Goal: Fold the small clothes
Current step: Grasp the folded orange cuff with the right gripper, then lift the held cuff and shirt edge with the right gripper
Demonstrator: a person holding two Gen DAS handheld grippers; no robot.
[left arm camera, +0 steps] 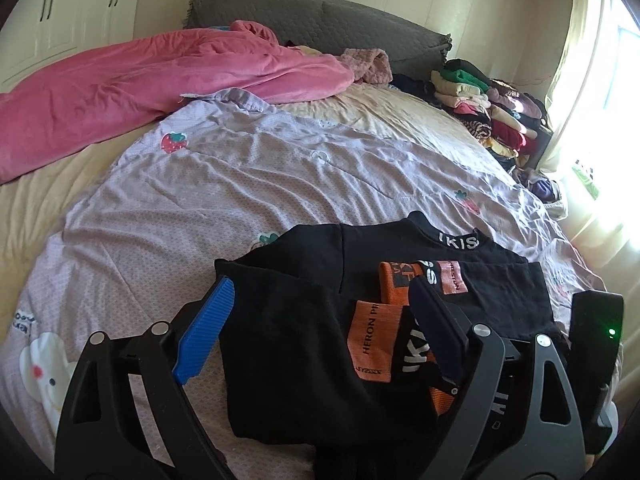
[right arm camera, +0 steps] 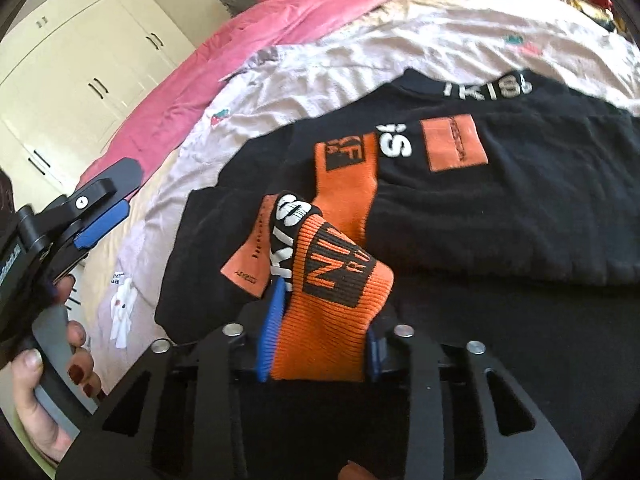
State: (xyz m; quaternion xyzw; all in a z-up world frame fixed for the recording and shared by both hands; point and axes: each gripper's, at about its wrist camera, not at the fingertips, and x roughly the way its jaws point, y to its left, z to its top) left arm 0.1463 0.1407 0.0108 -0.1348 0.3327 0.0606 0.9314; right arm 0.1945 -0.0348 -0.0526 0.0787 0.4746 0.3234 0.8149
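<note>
Mid-fold on the bed [left arm camera: 120,208]: a black top [left arm camera: 288,344] w/ orange patches lies flat on the lilac sheet, collar at the far end, hem toward the person, so its long axis runs straight away from both tools. Right gripper [right arm camera: 320,344] is clamped on the orange ribbed cuff [right arm camera: 332,300] of a sleeve, lifted clear of the body of the top and pointing toward the collar [right arm camera: 486,90]. Left gripper [left arm camera: 324,324] hangs wide open over the top's left side, nothing between its blue pads [left arm camera: 206,330]; it appears again at the left edge of the right wrist view [right arm camera: 98,216], well apart from the held cuff. Judged from this, the right gripper is the nearer one and the cuff likely needs carrying across the chest, toward the orange patch [right arm camera: 456,142] near the collar. Piles of clothes [left arm camera: 488,112] sit at the bed's far right corner.
</note>
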